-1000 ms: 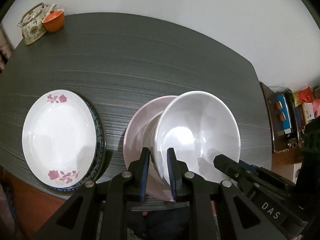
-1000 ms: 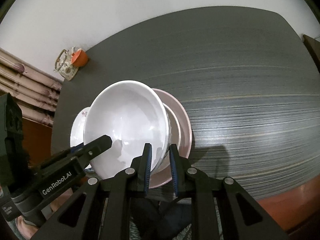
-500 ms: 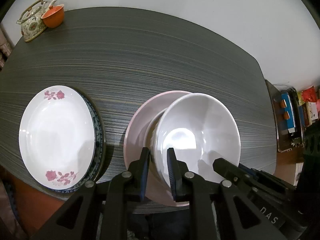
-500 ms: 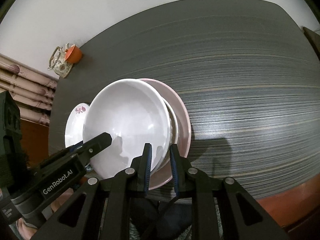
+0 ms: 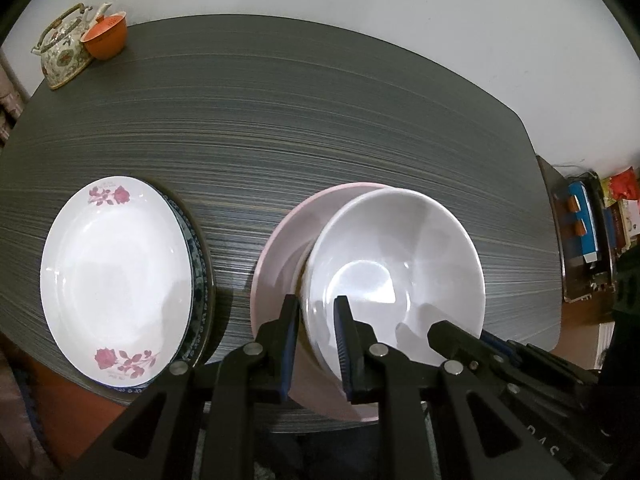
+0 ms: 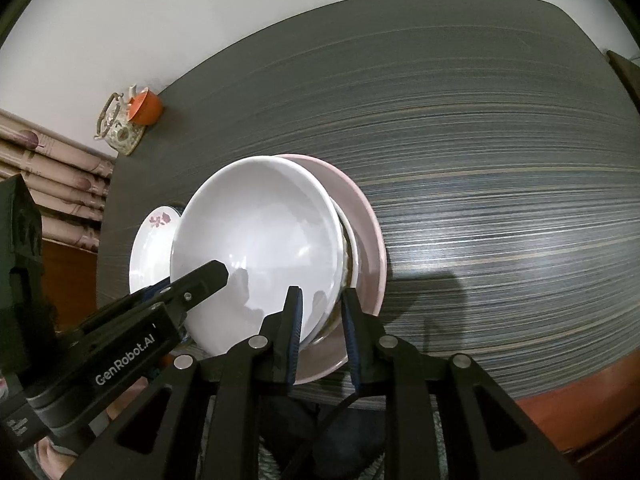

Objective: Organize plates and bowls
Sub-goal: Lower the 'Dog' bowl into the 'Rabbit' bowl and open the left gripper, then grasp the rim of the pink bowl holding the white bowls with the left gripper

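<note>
Far ahead of the claws and to the left, at the back corner of the dark striped table [image 5: 280, 120], we see a flowered teapot [image 5: 64, 56] with a hoop handle, and an orange cup [image 5: 106, 38] touches it on its right side. To the right of the claws, beyond the table edge, we see a low wooden shelf [image 5: 584, 240] with blue and red packages. On the left side, behind the table, we see beige folded curtains [image 6: 60, 176].
</note>
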